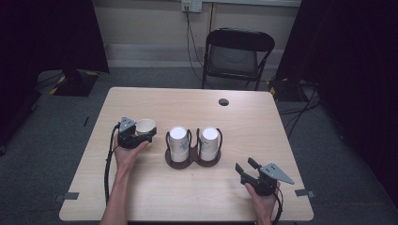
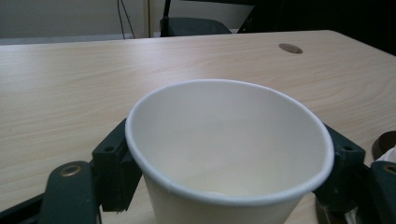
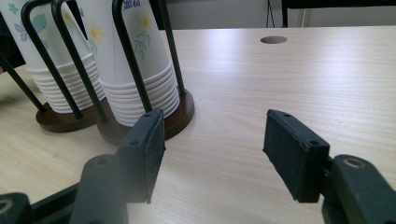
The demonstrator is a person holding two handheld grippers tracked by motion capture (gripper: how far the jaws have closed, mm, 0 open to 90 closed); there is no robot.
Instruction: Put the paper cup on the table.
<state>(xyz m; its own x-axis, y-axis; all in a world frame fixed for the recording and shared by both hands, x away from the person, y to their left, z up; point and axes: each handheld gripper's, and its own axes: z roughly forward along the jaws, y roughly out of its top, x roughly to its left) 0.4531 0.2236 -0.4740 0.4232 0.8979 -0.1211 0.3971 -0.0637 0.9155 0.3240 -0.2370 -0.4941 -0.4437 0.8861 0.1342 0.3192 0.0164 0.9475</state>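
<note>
One wooden table point(image 1: 141, 101), grey floor point(image 1: 70, 117)

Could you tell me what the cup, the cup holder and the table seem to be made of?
Cup: likely paper, matte white, with a rolled rim. Holder: thin black rods, probably metal, on a dark base that looks like wood. Table: pale wood-grain top, possibly laminate.

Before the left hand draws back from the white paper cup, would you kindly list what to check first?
1. White paper cup stands upright on the light wooden table, mouth up: ok.
2. Left gripper jaws flank the cup; fully free of its wall: cannot tell.
3. Cup stands apart from the dark round two-stack cup holder: ok.
4. Right gripper jaws open with nothing between them: ok.
5. Both cup stacks upright inside the black wire loops: ok.
</note>
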